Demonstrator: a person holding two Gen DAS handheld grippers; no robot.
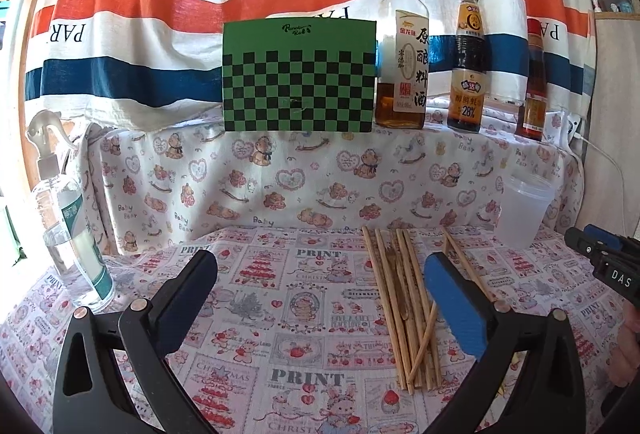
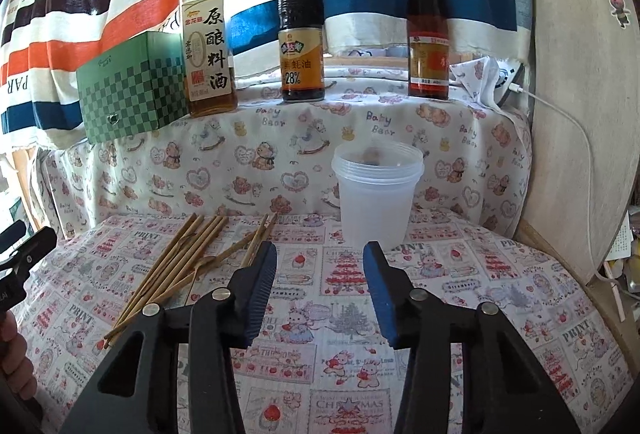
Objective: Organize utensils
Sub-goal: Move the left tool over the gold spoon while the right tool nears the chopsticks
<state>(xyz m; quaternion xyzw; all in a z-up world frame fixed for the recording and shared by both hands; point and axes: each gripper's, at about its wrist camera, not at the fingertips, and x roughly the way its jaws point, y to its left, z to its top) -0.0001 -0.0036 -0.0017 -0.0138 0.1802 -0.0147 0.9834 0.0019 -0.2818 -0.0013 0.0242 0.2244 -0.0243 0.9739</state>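
Nothing is sorted yet: the chopsticks [image 2: 188, 258] lie loose on the counter [image 2: 460, 274], the plastic cup [image 2: 376, 194] beside them stands empty. My left hand-held gripper [image 1: 320, 298] and right hand-held gripper [image 2: 320, 290] gape, holding nothing.

The chopsticks [image 1: 404, 310] look like matt bamboo wood. The cup [image 2: 376, 190] is frosted, half-clear plastic. A printed cotton cloth [image 2: 460, 274] covers the counter. The cooking-wine bottle [image 2: 210, 38] is glossy glass.
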